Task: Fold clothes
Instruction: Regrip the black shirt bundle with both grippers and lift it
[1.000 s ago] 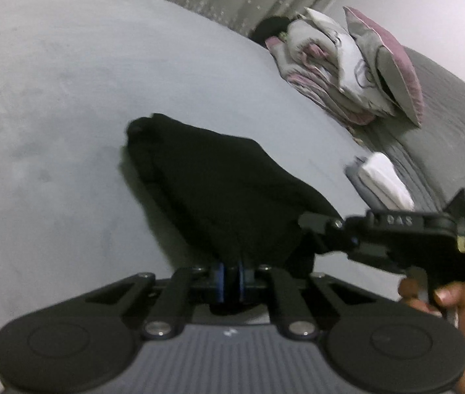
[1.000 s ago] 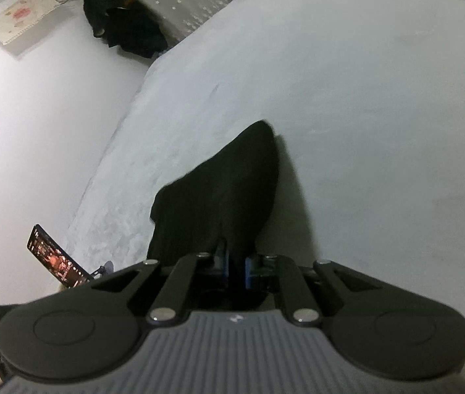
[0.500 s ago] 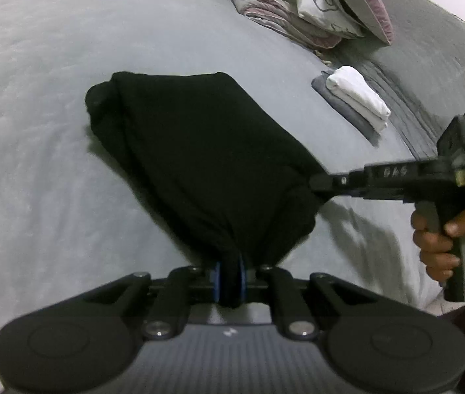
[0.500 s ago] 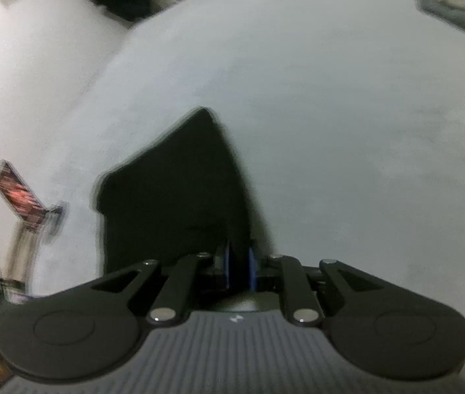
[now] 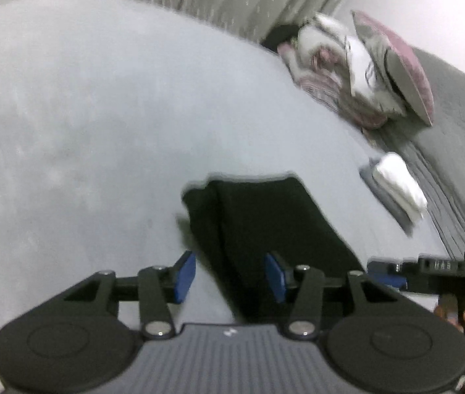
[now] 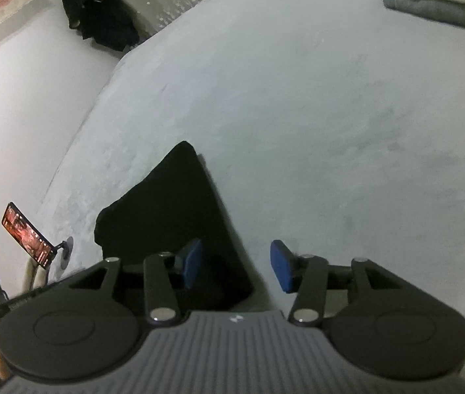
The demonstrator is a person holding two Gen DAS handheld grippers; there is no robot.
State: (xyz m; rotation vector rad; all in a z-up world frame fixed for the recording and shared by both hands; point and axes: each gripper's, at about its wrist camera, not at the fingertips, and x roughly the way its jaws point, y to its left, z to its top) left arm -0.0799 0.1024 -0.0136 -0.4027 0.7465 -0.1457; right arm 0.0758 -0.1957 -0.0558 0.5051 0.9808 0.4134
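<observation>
Grey bed (image 5: 84, 124) carries your folded black garment (image 5: 265, 229); your left tool (image 5: 230, 277) and right tool (image 6: 235, 264) are both opening, pads clear of the cloth.

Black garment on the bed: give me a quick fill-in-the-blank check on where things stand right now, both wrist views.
1. The black garment lies on the ____ bed cover.
2. The left gripper and right gripper have jaws that are ____, with no pad pressing the cloth.
3. The white folded item rests on top of a ____ folded item.
4. The phone beside the bed has its screen ____.

Missing words: grey; opening; grey; lit
</observation>
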